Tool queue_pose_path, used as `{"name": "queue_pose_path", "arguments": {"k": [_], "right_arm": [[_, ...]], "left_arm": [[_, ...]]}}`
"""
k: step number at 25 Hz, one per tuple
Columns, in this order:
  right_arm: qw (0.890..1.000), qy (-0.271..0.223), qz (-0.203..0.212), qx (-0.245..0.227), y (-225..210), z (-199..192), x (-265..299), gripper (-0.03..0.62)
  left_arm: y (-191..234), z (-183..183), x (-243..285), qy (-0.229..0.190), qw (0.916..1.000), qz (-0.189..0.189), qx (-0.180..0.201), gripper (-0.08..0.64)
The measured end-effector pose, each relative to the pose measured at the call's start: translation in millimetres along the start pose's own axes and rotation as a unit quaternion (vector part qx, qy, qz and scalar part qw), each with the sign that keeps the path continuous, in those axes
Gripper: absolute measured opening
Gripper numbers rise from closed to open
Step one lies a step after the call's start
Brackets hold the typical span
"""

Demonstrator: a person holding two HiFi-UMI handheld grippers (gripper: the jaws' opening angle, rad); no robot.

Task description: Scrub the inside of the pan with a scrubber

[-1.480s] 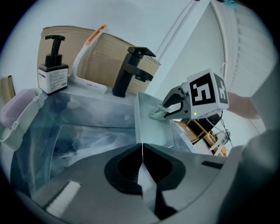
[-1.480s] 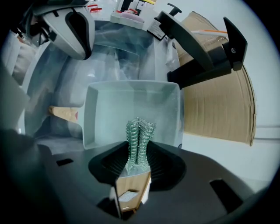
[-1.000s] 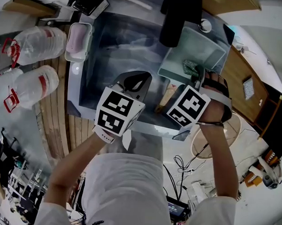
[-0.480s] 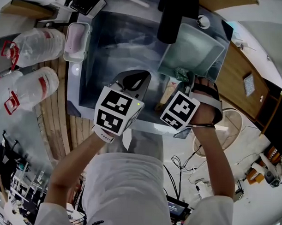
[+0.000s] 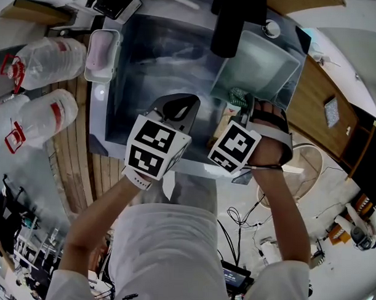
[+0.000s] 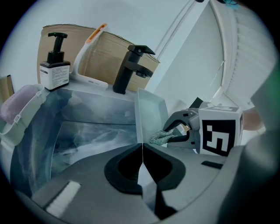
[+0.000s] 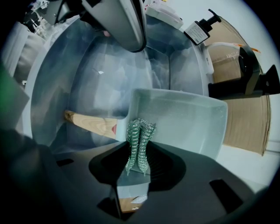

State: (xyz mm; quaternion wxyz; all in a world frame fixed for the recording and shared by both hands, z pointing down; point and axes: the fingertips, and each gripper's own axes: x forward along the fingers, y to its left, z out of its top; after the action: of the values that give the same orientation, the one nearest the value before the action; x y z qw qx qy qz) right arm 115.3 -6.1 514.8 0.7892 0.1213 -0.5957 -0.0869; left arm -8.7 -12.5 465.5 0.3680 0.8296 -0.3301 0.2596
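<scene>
Shifted left, right tool clamps the scrubber at the pan; left tool closed.

Overhead head view; close gripper views; common sink

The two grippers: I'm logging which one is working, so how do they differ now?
The right gripper pinches the green scrubber; the left gripper is shut on nothing. The right gripper is beside the pan; the left gripper hangs over the sink, apart from it. Both carry marker cubes.
</scene>
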Motion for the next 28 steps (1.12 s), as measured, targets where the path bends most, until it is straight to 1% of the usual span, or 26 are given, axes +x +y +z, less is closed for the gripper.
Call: {"name": "queue_pose_path", "arguments": {"k": [10,14,20,28], "right_arm": [[1.000,-0.022,-0.008,-0.011,-7.1,36.2,-9.5,0.123],[1.000,-0.028,-0.008,-0.008,-9.0,47.5,-12.4,0.123],[0.999,-0.032,-0.006,-0.004,-9.7,49.8,-12.7,0.123],[0.998,-0.050,0.018,0.028,-13.6,47.3,-12.6,0.126]], "left_arm": [[13.8,-1.2,-4.6,0.001,0.9999,0.010,-0.004,0.006],[19.9,-2.9,-8.1,0.001,0.9999,0.014,-0.006,0.006],[26.3,-4.0,-11.1,0.000,0.9998,0.017,-0.011,0.006],[28.7,-2.8,-12.6,-0.001,0.9998,0.019,-0.010,0.006]]}}
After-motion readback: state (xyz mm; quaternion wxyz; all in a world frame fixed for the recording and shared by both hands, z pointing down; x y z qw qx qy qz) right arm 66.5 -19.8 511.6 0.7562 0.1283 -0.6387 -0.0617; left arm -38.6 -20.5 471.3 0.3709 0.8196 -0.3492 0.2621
